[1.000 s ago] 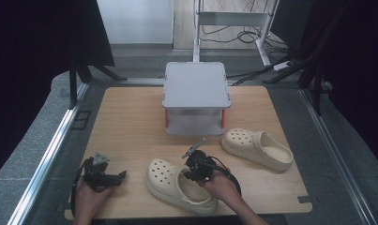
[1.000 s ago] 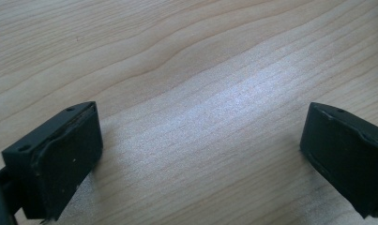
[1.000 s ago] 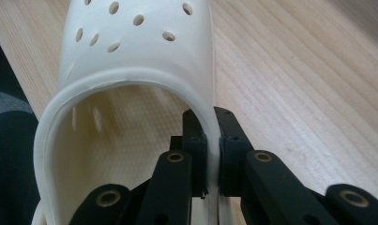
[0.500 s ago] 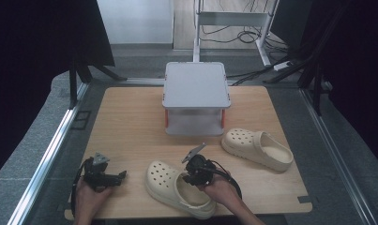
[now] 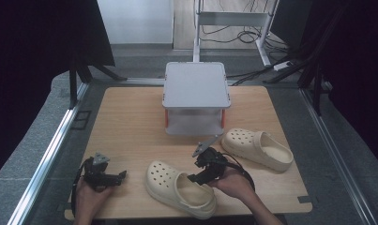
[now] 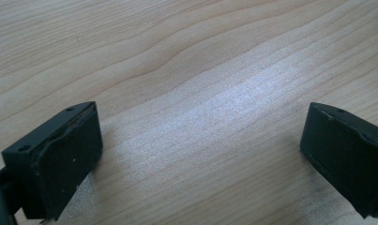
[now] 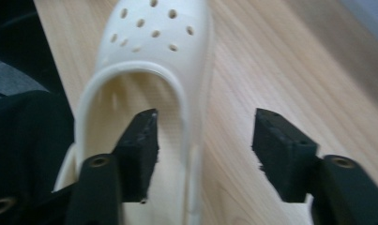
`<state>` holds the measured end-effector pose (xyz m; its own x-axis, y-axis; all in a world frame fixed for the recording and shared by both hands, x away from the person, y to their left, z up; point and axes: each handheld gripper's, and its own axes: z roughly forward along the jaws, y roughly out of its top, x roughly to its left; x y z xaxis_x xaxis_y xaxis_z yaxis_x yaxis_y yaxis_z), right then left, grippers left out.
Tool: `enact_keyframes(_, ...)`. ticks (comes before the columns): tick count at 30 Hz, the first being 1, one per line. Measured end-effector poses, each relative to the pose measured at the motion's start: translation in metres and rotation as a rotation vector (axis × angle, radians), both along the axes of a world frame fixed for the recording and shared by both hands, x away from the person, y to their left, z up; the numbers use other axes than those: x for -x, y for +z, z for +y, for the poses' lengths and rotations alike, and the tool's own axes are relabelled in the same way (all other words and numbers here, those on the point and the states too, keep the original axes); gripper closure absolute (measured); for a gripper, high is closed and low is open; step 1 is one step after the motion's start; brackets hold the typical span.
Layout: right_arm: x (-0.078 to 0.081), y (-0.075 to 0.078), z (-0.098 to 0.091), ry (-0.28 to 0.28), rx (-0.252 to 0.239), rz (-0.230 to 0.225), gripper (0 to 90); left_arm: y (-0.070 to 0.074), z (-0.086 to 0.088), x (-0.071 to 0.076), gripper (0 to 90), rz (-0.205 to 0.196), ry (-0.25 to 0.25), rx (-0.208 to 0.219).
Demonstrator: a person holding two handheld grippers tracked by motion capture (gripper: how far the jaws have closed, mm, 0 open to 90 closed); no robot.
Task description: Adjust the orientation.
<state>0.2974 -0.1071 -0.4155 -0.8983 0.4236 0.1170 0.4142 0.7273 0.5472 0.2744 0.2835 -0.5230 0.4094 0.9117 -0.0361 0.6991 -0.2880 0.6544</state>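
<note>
A cream clog (image 5: 177, 186) lies near the table's front edge, toe to the left. My right gripper (image 5: 193, 178) hovers over its heel end, jaws open. In the right gripper view, my right gripper (image 7: 203, 136) straddles the side rim of the clog (image 7: 154, 51): one jaw hangs over the footbed, the other over the wood, neither pad pressing. Its jaws have just been opening. A second cream clog (image 5: 257, 147) lies to the right. My left gripper (image 5: 123, 174) rests at the front left, and in its own view my left gripper (image 6: 200, 136) is open over bare wood.
A grey two-level stand (image 5: 196, 86) with orange posts sits at the middle back of the wooden table (image 5: 125, 122). Metal rails run along both sides, and cables lie on the floor beyond.
My right gripper's jaws have come apart from the near clog's rim and the hand has lifted slightly. The clog has settled a little toward the front edge. The left gripper has not moved.
</note>
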Motion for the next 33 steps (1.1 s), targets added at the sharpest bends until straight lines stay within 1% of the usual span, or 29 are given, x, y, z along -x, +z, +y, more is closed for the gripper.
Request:
enact_keyframes(1,-0.001,0.000,-0.003,0.001,0.003,-0.007,36.3,0.000,0.000,0.000,0.0,0.000,0.000,0.000)
enact_keyframes(3,-0.003,0.000,-0.010,-0.004,0.007,-0.030,30.0,0.000,0.000,0.000,0.0,0.000,0.000,0.000)
enact_keyframes(6,-0.007,-0.002,-0.020,-0.014,0.015,-0.048,23.7,0.000,0.000,0.000,0.0,0.000,0.000,0.000)
enact_keyframes(8,-0.009,-0.004,-0.027,-0.023,0.013,-0.046,21.9,0.000,0.000,0.000,0.0,-0.001,0.001,0.000)
enact_keyframes(10,-0.010,-0.007,-0.034,-0.014,0.002,-0.043,18.2,0.000,0.000,0.000,0.0,-0.001,0.001,-0.001)
enact_keyframes(12,-0.012,-0.009,-0.041,-0.020,0.002,-0.057,14.1,0.000,0.000,0.000,0.0,-0.001,0.001,0.000)
enact_keyframes(15,-0.014,-0.011,-0.051,-0.034,-0.003,-0.057,13.6,0.000,0.000,0.000,0.0,-0.001,0.001,0.000)
enact_keyframes(19,-0.017,-0.013,-0.068,-0.064,-0.001,-0.070,12.8,0.000,0.000,0.000,0.0,-0.001,0.001,0.000)
enact_keyframes(21,-0.018,-0.014,-0.079,-0.088,-0.001,-0.078,10.5,0.000,0.000,0.000,0.0,-0.001,0.001,-0.001)
enact_keyframes(23,-0.018,-0.014,-0.090,-0.104,0.002,-0.090,10.6,0.000,0.000,0.000,0.0,-0.001,0.001,0.000)
enact_keyframes(27,-0.018,-0.010,-0.116,-0.165,0.001,-0.097,10.9,0.000,0.000,0.000,0.0,-0.001,0.001,-0.001)
enact_keyframes(33,-0.017,0.002,-0.152,-0.262,0.005,-0.096,13.8,0.000,0.000,0.000,0.0,-0.001,0.001,0.000)
